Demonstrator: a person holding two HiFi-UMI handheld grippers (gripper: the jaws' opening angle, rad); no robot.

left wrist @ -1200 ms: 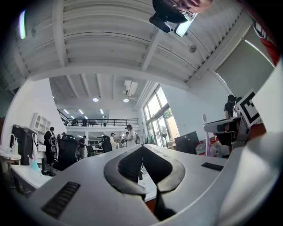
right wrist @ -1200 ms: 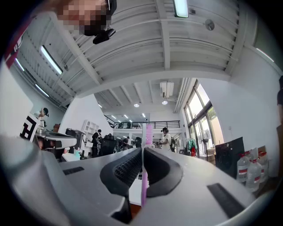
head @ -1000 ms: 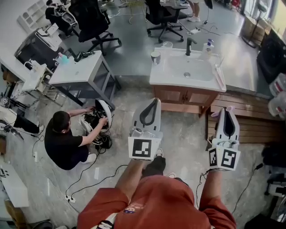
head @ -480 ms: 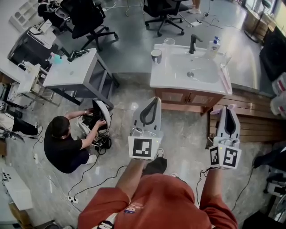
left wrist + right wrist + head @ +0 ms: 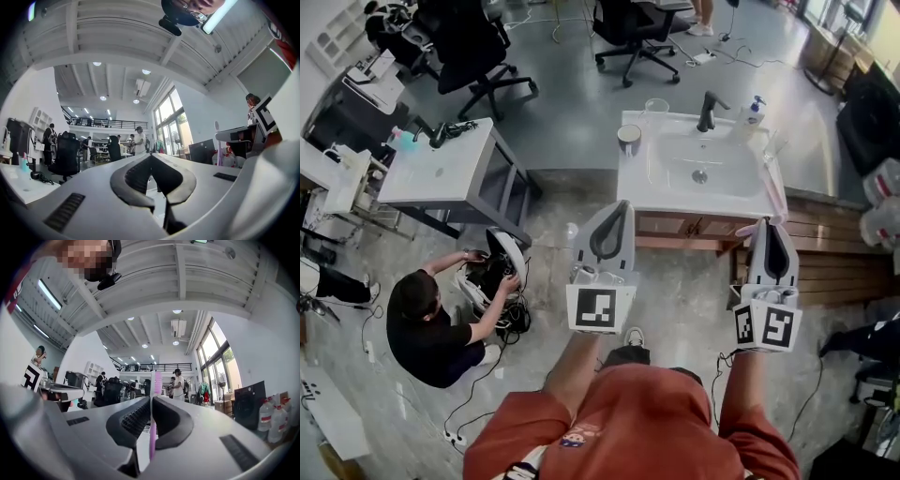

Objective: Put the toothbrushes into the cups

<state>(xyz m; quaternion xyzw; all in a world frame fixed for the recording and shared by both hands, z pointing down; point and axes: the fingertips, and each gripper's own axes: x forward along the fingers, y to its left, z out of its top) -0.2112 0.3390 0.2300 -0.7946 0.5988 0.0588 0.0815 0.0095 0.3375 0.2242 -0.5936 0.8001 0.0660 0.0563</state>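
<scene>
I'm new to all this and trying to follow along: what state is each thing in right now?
left gripper: shut, empty.
right gripper: shut on the pink toothbrush.
pink toothbrush: clamped, sticking past the jaw tips.
grey cup: upright, no toothbrush in it.
clear cup: upright, looks empty.

A washstand [image 5: 635, 176] stands ahead — a cup [image 5: 629, 139] on its left edge, a glass [image 5: 655, 105] behind that, the tap [image 5: 709, 111] at the back, a bottle [image 5: 755, 108] right of the tap. A table [image 5: 441, 173] stands to its left, a person [image 5: 422, 323] crouching before it. The right gripper [image 5: 766, 227], before the washstand, has a toothbrush [image 5: 152, 437] between its jaws.
</scene>
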